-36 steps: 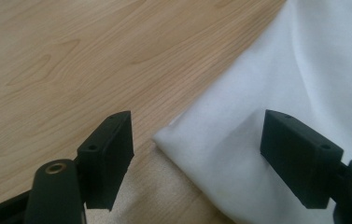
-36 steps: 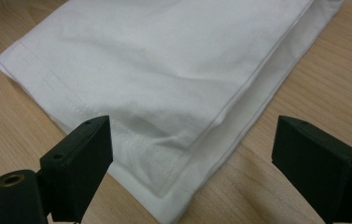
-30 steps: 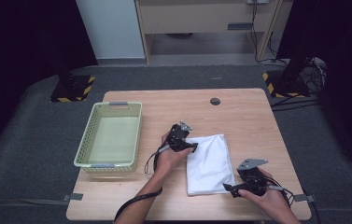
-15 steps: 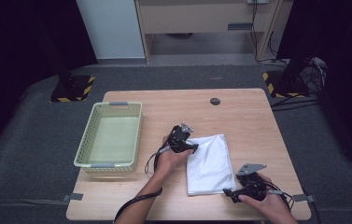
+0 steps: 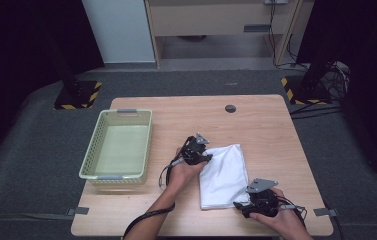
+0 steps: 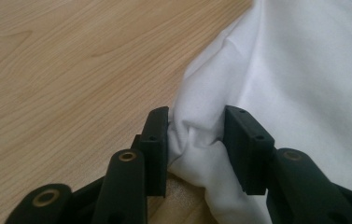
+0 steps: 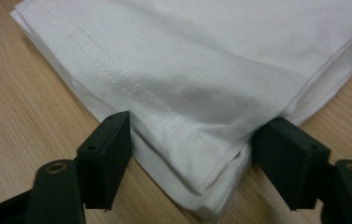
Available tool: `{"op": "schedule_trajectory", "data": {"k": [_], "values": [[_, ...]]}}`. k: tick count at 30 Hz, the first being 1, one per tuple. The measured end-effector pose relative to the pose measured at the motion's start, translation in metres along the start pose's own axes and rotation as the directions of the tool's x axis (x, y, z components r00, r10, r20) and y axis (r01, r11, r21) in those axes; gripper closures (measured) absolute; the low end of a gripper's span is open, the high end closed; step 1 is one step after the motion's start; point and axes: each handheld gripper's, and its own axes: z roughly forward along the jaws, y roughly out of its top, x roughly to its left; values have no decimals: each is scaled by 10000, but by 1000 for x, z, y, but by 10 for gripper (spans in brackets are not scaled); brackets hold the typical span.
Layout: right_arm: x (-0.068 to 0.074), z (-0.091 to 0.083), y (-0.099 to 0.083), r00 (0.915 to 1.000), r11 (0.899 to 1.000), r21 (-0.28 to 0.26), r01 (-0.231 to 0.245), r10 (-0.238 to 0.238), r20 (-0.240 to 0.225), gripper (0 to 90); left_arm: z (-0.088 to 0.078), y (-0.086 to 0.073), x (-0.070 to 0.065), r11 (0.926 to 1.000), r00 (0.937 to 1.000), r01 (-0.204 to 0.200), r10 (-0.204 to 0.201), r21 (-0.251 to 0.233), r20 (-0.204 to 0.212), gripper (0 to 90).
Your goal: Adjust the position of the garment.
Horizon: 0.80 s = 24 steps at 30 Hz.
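From the high view, a folded white cotton cloth (image 5: 224, 175) lies on the right half of the light wooden table (image 5: 266, 125), well apart from the pale green perforated plastic basket (image 5: 118, 146) at the table's left. The left gripper (image 5: 205, 158) sits at the cloth's upper left corner, and the right gripper (image 5: 241, 205) sits at its lower right corner near the table's front edge. In the left gripper view, the two black jaws have just been closing and now pinch a bunched fold of the cloth's (image 6: 304, 79) edge between them, the fabric puckered against both pads and lifted slightly off the wood. In the right gripper view, the jaws have just been closing too, with the stitched corner of the cloth (image 7: 201, 84) between them; the pads stand on either side of the layered corner, touching or nearly touching its edges, but the fabric is not yet squeezed.
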Motion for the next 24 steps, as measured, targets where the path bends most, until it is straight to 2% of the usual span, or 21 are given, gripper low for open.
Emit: {"op": "schedule_trajectory", "data": {"k": [6, 13, 20, 24], "values": [[-5, -1, 0, 10000, 9996, -289, -9, 8, -46, 558, 0, 0, -2, 10000, 10000, -11, 11, -5, 8, 669], [-7, 0, 2, 9999, 9994, -340, -29, 24, -156, 750, 0, 1, -5, 10000, 10000, 35, -35, -5, -7, 719], [-9, 2, 3, 9993, 9987, -423, -274, 262, -280, 802, -1, 2, -7, 9999, 9998, -134, 134, -5, -112, 758], [-7, 1, 3, 9993, 9980, -607, -163, 142, -351, 810, -4, 3, -9, 9999, 9998, -117, 115, -101, -174, 767]]}}
